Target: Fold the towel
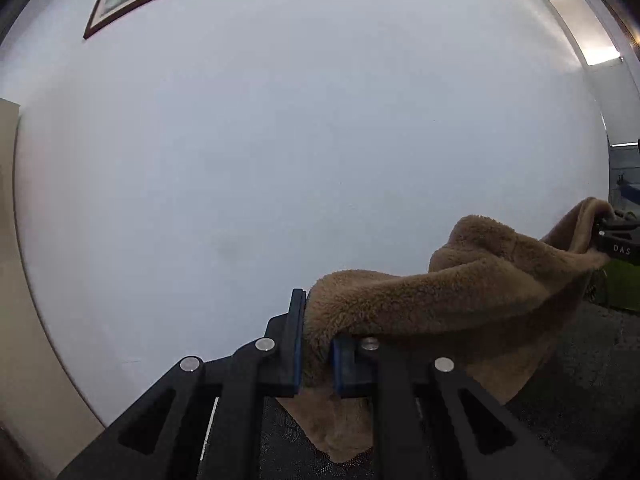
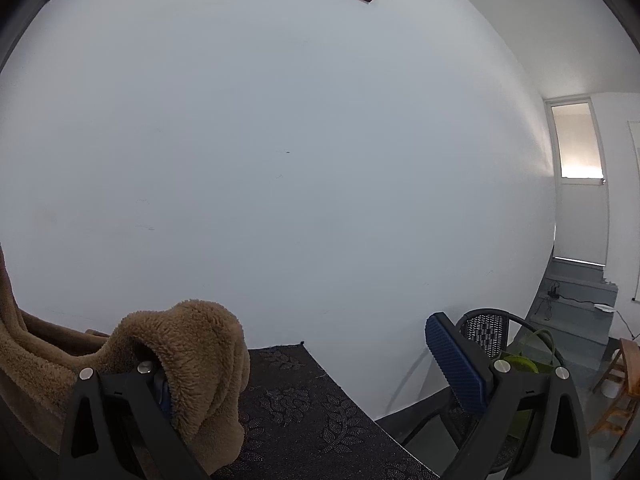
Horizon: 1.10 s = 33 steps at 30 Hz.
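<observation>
My left gripper (image 1: 316, 344) pinched the towel (image 1: 420, 300) at lower centre for folding; my right gripper (image 2: 320, 360) gaped wide, towel draped over one finger.

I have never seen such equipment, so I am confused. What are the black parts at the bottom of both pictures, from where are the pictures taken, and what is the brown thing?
A person holds a two-finger gripper in each hand, and each gripper carries a wide-angle camera looking along its fingers. One picture comes from the left gripper, the other from the right gripper. The brown thing is a fluffy towel, lifted above a table with a dark leaf-patterned cloth. The left gripper is closed on one part of it. The right gripper stands open; the towel drapes over one finger only. Behind is a white wall.
</observation>
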Available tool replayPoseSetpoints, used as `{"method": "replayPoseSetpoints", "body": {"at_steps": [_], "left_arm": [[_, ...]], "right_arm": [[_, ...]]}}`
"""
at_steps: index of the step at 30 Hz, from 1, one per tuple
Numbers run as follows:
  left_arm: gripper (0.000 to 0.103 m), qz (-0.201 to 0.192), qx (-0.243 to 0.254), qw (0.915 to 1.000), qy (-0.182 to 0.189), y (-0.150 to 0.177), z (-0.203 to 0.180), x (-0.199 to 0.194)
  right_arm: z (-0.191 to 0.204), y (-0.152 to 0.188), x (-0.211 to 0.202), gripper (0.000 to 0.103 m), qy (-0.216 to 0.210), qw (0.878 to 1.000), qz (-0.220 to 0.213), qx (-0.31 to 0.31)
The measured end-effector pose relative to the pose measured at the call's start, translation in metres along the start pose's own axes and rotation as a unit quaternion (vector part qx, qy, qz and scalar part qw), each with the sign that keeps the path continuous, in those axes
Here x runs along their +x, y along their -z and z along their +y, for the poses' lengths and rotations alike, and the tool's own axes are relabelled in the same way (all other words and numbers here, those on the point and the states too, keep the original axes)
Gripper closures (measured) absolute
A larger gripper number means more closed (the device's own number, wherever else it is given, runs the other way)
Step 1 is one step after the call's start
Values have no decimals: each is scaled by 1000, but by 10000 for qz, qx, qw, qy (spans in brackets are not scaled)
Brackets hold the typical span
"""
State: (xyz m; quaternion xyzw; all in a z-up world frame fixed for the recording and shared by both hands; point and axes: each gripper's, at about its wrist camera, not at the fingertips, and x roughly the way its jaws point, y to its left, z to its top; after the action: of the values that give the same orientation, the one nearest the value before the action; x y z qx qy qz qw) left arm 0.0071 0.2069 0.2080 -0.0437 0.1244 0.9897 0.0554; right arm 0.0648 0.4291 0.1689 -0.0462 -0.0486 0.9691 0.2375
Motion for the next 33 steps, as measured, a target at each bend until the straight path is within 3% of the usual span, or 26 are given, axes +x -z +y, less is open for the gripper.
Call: {"method": "replayPoseSetpoints", "body": {"at_steps": [16, 19, 22, 26, 33], "left_arm": [[90, -991, -158, 9931, -607, -101, -3, -70], [88, -1212, -215, 9889, -833, -100, 44, -113], [87, -1458, -229, 9841, -986, -116, 63, -147], [87, -1798, -280, 9777, -1048, -137, 84, -164], [82, -2348, -308, 9668, -963, -105, 59, -261]], "right_arm": [[-11, -60, -64, 0, -211, 9951, -922, 296], [-22, -75, -82, 0, -205, 9915, -1188, 490], [-35, -92, -101, 0, -233, 9869, -1437, 696], [-51, -110, -133, 0, -221, 9787, -1828, 909], [-82, -131, -209, 0, -102, 9550, -2680, 1271]]}}
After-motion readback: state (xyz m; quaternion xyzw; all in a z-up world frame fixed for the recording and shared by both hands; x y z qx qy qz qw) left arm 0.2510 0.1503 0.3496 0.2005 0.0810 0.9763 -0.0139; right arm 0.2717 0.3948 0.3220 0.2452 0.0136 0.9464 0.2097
